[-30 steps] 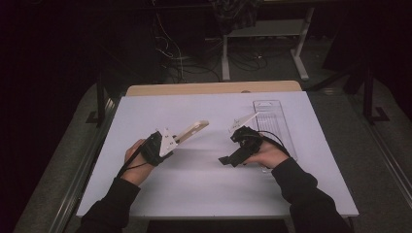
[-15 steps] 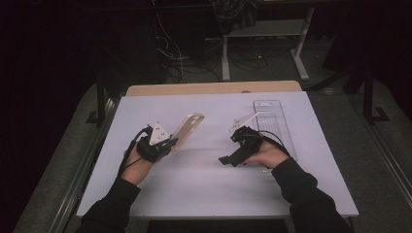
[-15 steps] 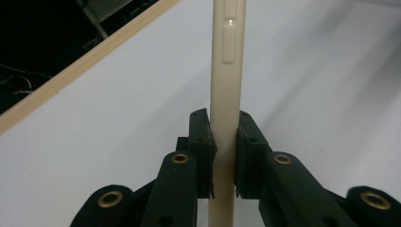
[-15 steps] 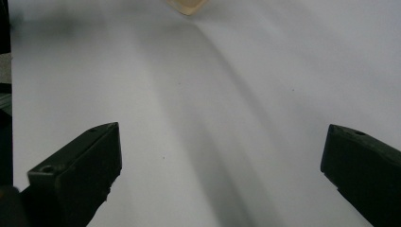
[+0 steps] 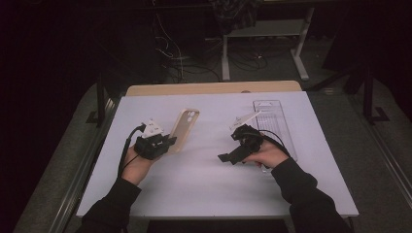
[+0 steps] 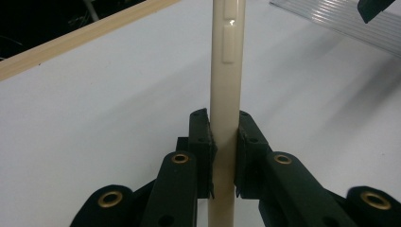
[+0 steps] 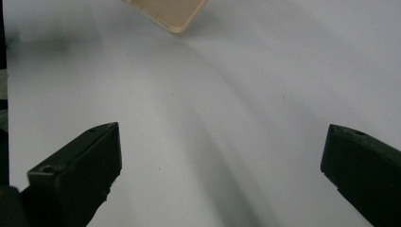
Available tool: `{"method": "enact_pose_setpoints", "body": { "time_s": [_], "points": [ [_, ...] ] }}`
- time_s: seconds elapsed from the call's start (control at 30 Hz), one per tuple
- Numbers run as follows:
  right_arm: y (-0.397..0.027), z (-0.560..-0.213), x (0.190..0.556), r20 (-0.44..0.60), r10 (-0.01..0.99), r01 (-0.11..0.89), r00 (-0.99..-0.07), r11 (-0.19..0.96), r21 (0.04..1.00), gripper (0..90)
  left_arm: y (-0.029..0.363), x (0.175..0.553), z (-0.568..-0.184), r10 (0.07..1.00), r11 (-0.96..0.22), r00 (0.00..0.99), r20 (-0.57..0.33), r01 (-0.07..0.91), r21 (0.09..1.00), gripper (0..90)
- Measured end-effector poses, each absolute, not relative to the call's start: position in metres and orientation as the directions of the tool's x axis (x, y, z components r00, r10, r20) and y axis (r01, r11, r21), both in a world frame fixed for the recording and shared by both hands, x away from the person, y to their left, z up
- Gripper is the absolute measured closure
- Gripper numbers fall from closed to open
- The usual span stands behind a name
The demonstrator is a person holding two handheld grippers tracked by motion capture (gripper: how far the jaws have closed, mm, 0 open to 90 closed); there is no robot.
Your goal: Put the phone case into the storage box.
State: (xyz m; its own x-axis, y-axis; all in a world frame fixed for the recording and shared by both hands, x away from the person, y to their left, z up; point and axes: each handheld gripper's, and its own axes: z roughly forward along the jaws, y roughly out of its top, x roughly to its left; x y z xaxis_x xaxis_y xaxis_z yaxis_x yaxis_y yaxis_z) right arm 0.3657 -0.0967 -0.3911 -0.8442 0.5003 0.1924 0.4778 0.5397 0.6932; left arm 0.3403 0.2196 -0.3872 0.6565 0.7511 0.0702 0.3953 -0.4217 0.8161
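White table (image 5: 204, 184); unmarked beige phone case (image 5: 182, 130)

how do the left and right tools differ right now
The left tool is shut on the edge of a beige phone case; the right tool is open and holds nothing. The left tool carries the phone case tilted up off the table; the right tool points at bare table. Both are black and hand-held.
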Motion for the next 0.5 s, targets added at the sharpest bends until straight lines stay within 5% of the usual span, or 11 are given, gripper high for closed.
{"method": "enact_pose_setpoints", "body": {
  "time_s": [0.5],
  "points": [
    [-0.0959, -0.3836, 0.3657, 0.22, 0.527, 0.514, -0.821, 0.515, 0.686, 0.0, 0.2171, 0.3312, -0.3865, 0.771, -0.399, 0.635, 0.048, 0.422, 0.814, 80.1]
  ]
}}
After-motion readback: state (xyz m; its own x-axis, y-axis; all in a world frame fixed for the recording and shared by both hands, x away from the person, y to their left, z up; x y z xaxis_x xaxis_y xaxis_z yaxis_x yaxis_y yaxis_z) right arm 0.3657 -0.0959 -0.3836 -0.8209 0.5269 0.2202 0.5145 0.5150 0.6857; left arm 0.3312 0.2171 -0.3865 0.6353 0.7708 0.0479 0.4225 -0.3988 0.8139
